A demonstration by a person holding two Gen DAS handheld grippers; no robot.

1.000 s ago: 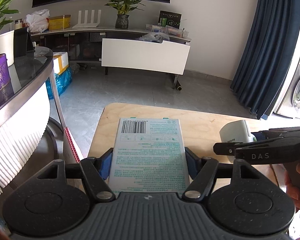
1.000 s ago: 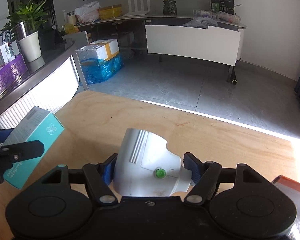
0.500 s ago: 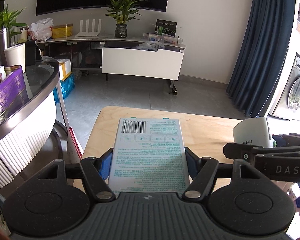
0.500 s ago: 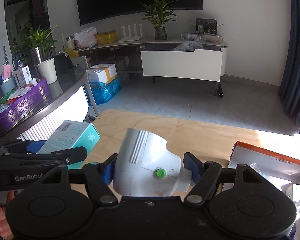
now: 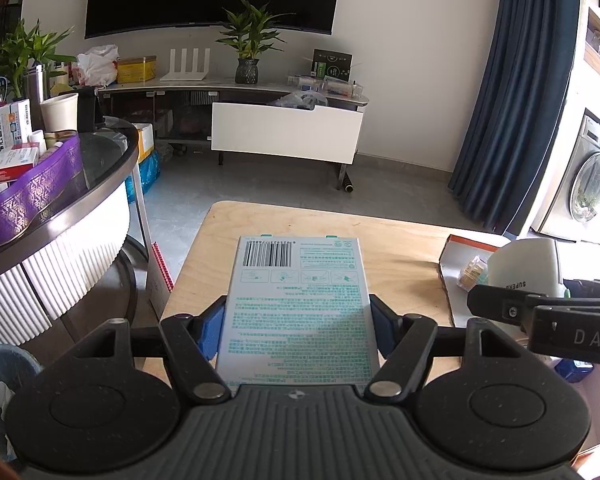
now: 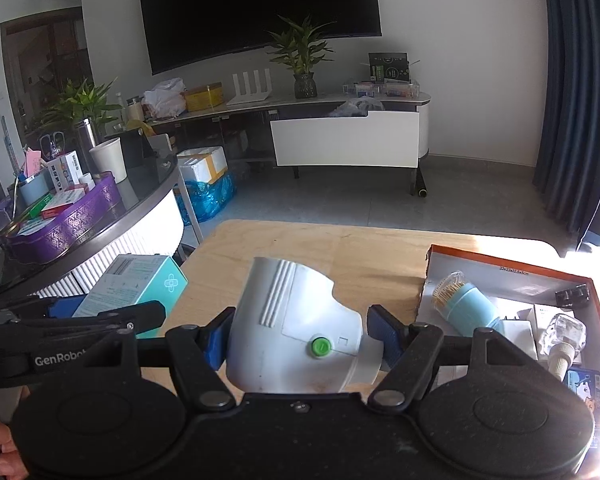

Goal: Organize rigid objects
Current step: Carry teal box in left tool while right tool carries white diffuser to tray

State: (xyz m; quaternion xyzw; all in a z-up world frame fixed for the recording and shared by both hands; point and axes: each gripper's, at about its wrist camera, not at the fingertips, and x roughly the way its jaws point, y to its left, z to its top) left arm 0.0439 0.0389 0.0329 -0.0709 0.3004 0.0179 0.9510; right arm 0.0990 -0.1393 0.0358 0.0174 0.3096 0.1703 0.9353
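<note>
The flat white-and-teal cardboard box with a barcode and green print (image 5: 300,304) sits pinched by its long sides between the blue pads of the left gripper (image 5: 298,322), held off the pale plywood tabletop (image 5: 400,248) with its barcode end pointing away from the camera; from the right wrist the same box shows at lower left with its teal end panel. Beside it, the white moulded-plastic device with ribbed vents and a green button (image 6: 300,328) is clamped between the pads of the right gripper (image 6: 302,340), also clear of the wood. A second ago both loads hung low over the table, whose surface filled most of each view; now both hands have risen and drawn back, so the far edge of the table, the grey floor and the white TV cabinet (image 5: 286,130) are in full sight. The grips themselves look unchanged, neither pair of jaws wider or tighter than before. What the lift newly brings into view matters most: the orange-rimmed shallow cardboard tray (image 6: 512,270) on the right of the table, already holding a blue-lidded clear toothpick jar (image 6: 466,300) and other small items. I judge it the likely collecting place, so both objects appear lifted for carrying there; neither has been set down yet.
</note>
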